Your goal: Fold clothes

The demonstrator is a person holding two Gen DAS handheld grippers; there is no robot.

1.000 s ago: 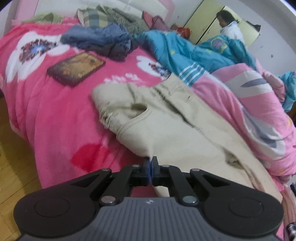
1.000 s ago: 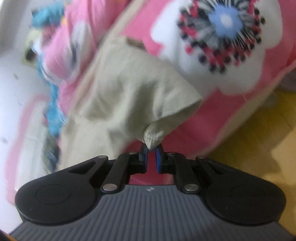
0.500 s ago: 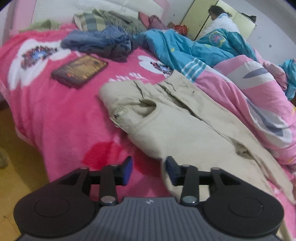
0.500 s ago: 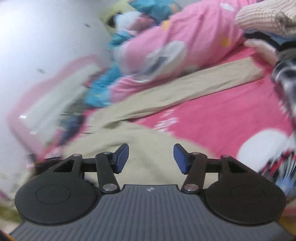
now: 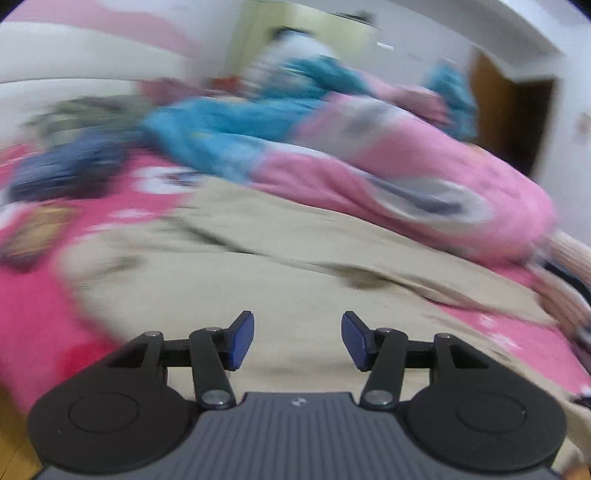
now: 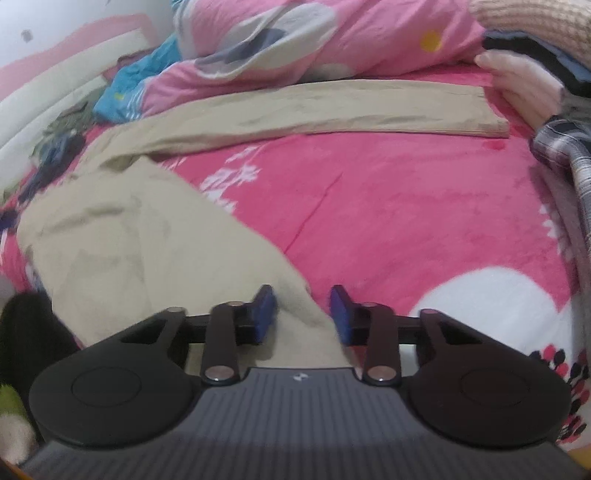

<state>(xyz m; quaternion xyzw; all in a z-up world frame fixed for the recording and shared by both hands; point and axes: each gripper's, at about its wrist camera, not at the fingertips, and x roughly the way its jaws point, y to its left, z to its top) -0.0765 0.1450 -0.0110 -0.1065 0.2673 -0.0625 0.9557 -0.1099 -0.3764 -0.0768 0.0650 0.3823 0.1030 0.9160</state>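
Note:
Beige trousers [image 5: 258,288] lie spread on the pink flowered blanket [image 6: 406,221]. One leg [image 6: 332,107] stretches flat to the right along the pink quilt; the waist part [image 6: 129,251] is bunched at the near left. My left gripper [image 5: 297,339] hovers over the trousers, its jaws opening, and nothing is between them. The left wrist view is blurred by motion. My right gripper [image 6: 303,317] is low over the near edge of the trousers with its jaws closing. A fold of beige cloth lies between the blue pads [image 6: 264,314], which do not press on it.
A pink quilt [image 5: 424,177] is heaped behind the trousers. Blue clothes [image 5: 221,122], a dark blue garment [image 5: 66,166] and a flat book [image 5: 33,229] lie further back and left. At the right sit a knitted garment [image 6: 535,18] and plaid cloth [image 6: 565,147].
Both grippers let go of the trouser cloth they pinched a second ago. The left has swung right over the trousers, opening wider. The right rolled level, opened wide, then narrowed.

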